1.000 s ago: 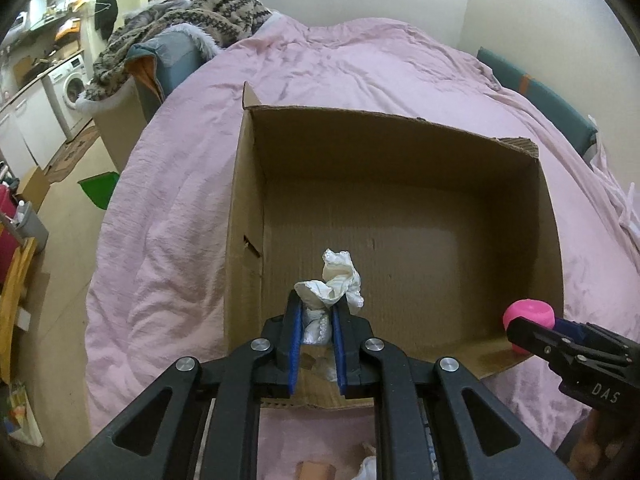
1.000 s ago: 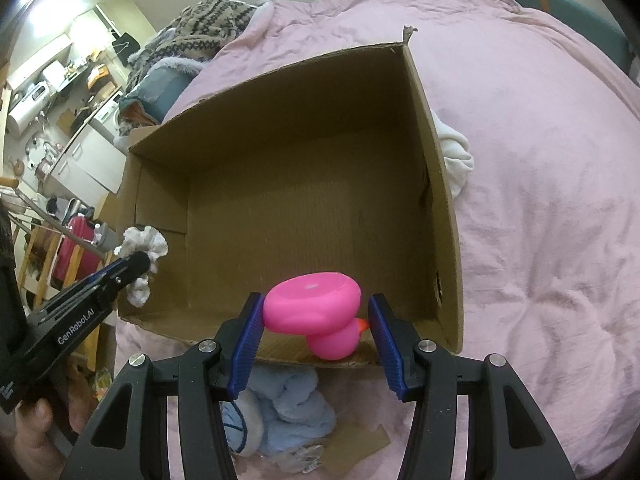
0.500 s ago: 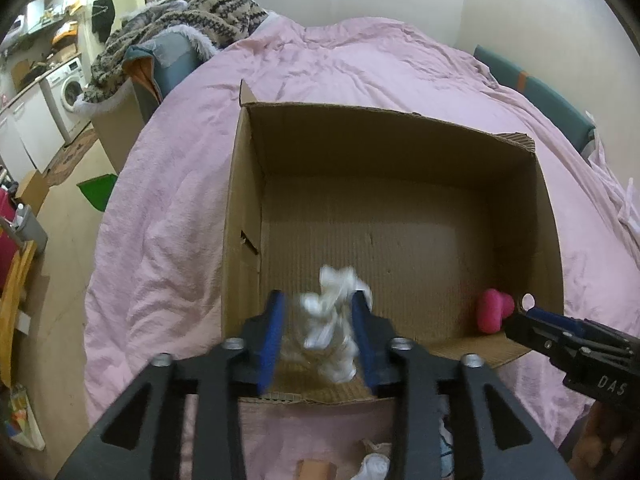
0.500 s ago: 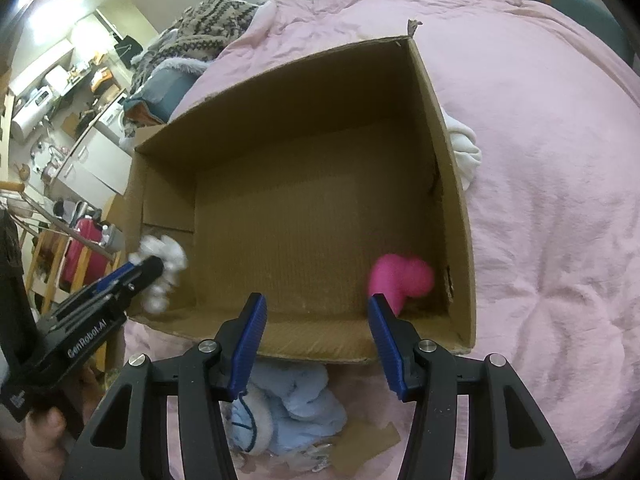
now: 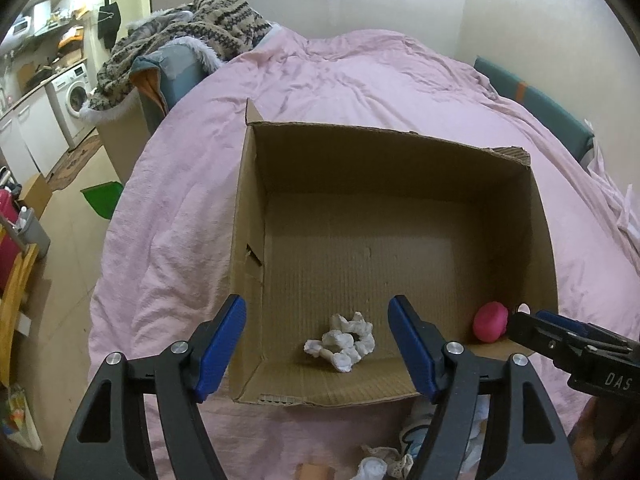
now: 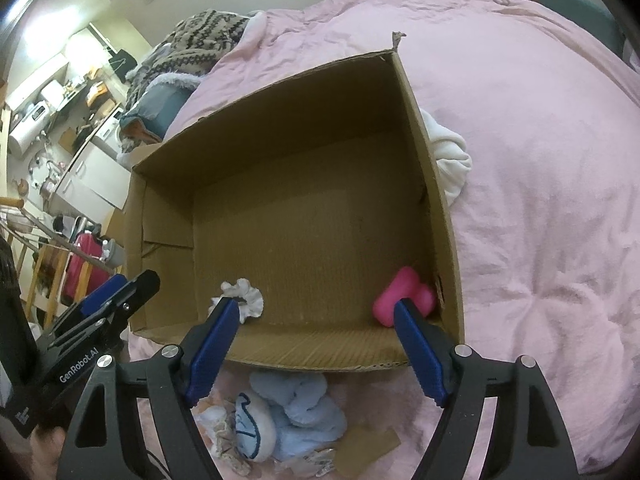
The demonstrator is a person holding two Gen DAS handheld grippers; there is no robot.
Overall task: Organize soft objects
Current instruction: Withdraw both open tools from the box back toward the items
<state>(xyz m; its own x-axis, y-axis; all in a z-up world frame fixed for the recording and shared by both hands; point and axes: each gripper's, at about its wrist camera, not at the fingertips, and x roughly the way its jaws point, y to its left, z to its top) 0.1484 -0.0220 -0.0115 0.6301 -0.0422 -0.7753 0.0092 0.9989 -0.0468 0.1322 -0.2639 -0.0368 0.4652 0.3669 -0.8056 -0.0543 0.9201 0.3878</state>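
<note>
An open cardboard box (image 5: 248, 216) (image 6: 436, 184) sits on a pink bed. A white scrunchie (image 5: 342, 342) (image 6: 244, 298) lies on the box floor near the front wall. A pink soft toy (image 5: 490, 320) (image 6: 402, 296) lies in the front right corner. My left gripper (image 5: 318, 346) is open and empty above the box's front edge, over the scrunchie. My right gripper (image 6: 316, 344) is open and empty above the front edge, near the pink toy.
Soft items lie on the bed in front of the box: a light blue plush pile (image 6: 308, 408), a white-and-blue item (image 6: 254, 426) and lace pieces (image 5: 384, 464). A white cloth (image 6: 450, 156) lies beside the box's right wall. A patterned blanket (image 5: 192, 40) and a kitchen area are at far left.
Both grippers opened wide. The scrunchie dropped from my left gripper to the box floor. The pink toy dropped from my right gripper into the box's right corner.
</note>
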